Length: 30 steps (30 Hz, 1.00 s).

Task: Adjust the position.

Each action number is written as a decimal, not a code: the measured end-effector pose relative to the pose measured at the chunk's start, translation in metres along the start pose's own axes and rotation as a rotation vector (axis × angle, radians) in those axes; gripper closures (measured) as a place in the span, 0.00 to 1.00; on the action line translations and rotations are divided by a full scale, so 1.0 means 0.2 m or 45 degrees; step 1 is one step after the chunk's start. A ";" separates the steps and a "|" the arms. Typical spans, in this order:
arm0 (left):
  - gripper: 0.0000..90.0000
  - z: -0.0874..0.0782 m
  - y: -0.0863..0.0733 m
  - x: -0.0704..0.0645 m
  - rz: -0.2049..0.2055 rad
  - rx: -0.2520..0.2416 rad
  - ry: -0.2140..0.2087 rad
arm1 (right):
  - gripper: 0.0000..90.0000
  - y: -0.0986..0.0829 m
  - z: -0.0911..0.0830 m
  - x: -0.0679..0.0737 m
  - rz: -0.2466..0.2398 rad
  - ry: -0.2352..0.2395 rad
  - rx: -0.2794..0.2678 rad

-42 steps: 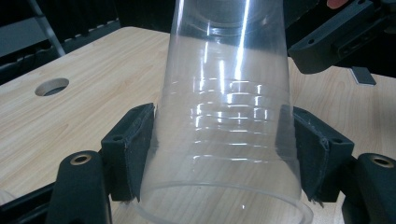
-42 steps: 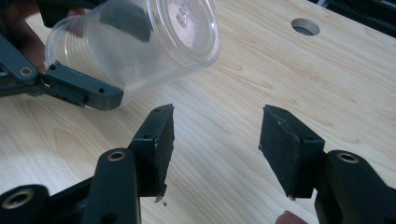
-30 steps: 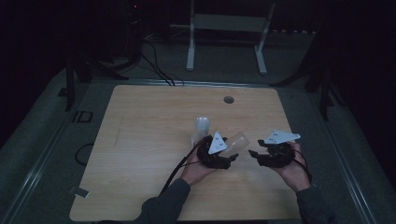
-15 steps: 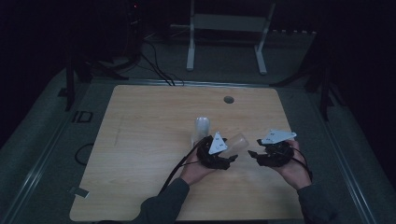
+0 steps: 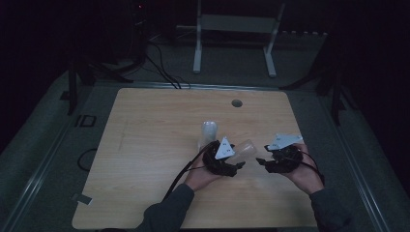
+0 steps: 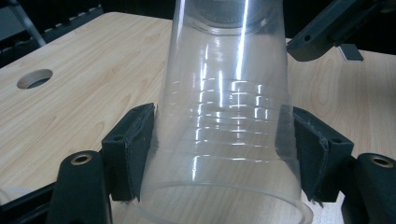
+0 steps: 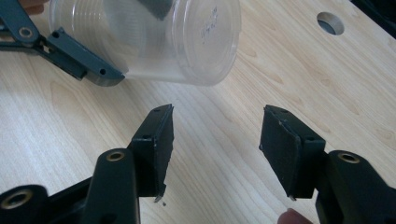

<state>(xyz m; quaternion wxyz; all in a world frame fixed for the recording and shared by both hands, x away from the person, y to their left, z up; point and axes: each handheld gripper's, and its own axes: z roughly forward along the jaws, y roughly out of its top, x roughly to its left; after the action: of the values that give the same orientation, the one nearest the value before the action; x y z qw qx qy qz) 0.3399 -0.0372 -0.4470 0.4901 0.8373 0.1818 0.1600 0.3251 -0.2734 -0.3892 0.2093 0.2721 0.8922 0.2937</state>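
Cup [image 6: 224, 121] unmoved, clamped in left tool [image 5: 227, 162]; right tool [image 7: 215, 140] apart.

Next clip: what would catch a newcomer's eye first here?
First, the clear plastic cup clamped on its side in the left gripper, near the middle of the wooden table, its base toward the right gripper, which is open with nothing between its jaws. A second clear cup stands just behind the left hand.
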 end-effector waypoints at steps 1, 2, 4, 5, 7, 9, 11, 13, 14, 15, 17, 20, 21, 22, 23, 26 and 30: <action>0.33 0.00 0.00 0.00 0.000 0.000 0.000 | 0.49 0.00 0.00 0.00 -0.002 0.004 0.005; 0.33 0.00 0.00 0.00 -0.004 0.001 -0.013 | 0.49 0.00 0.00 0.00 -0.010 0.007 0.010; 0.33 0.00 0.00 0.00 -0.004 0.005 -0.023 | 0.49 0.01 0.00 0.00 -0.024 0.016 0.025; 0.33 0.00 0.00 0.01 -0.009 0.007 -0.042 | 0.49 0.01 0.01 0.00 -0.028 0.019 0.030; 0.33 -0.01 0.00 0.02 -0.015 0.008 -0.062 | 0.49 0.01 0.01 0.00 -0.042 0.028 0.038; 0.33 -0.01 0.00 0.02 -0.016 0.009 -0.068 | 0.49 0.01 0.01 0.00 -0.051 0.037 0.045; 0.33 -0.01 -0.01 0.02 -0.008 0.016 -0.085 | 0.49 0.02 0.01 0.00 -0.052 0.043 0.057; 0.33 -0.02 -0.01 0.03 0.000 0.024 -0.094 | 0.49 0.02 0.01 0.00 -0.059 0.047 0.064; 0.33 -0.02 -0.01 0.03 0.003 0.028 -0.093 | 0.49 0.02 0.01 -0.01 -0.064 0.052 0.068; 0.33 -0.02 -0.01 0.03 0.008 0.032 -0.092 | 0.49 0.02 0.01 -0.01 -0.066 0.057 0.073; 0.33 -0.02 -0.01 0.03 0.013 0.041 -0.098 | 0.49 0.02 0.01 0.00 -0.074 0.070 0.083; 0.33 -0.03 -0.01 0.04 0.018 0.049 -0.106 | 0.48 0.03 0.01 0.00 -0.094 0.082 0.103; 0.33 -0.03 0.00 0.04 0.023 0.056 -0.115 | 0.47 0.03 0.01 0.00 -0.096 0.085 0.105; 0.33 -0.03 0.00 0.04 0.023 0.056 -0.115 | 0.47 0.03 0.01 0.00 -0.096 0.085 0.105; 0.33 -0.03 0.00 0.04 0.028 0.061 -0.123 | 0.47 0.03 0.01 0.00 -0.112 0.091 0.116; 0.33 -0.03 -0.01 0.05 0.038 0.071 -0.131 | 0.46 0.04 0.01 0.00 -0.139 0.104 0.134; 0.33 -0.03 -0.01 0.05 0.049 0.089 -0.150 | 0.46 0.05 0.02 0.00 -0.162 0.123 0.153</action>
<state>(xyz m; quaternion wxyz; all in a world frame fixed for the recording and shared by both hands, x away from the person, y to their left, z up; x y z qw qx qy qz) 0.3454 -0.0273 -0.4446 0.4674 0.8652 0.1420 0.1133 0.3300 -0.2654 -0.3854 0.1674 0.2125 0.9327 0.2386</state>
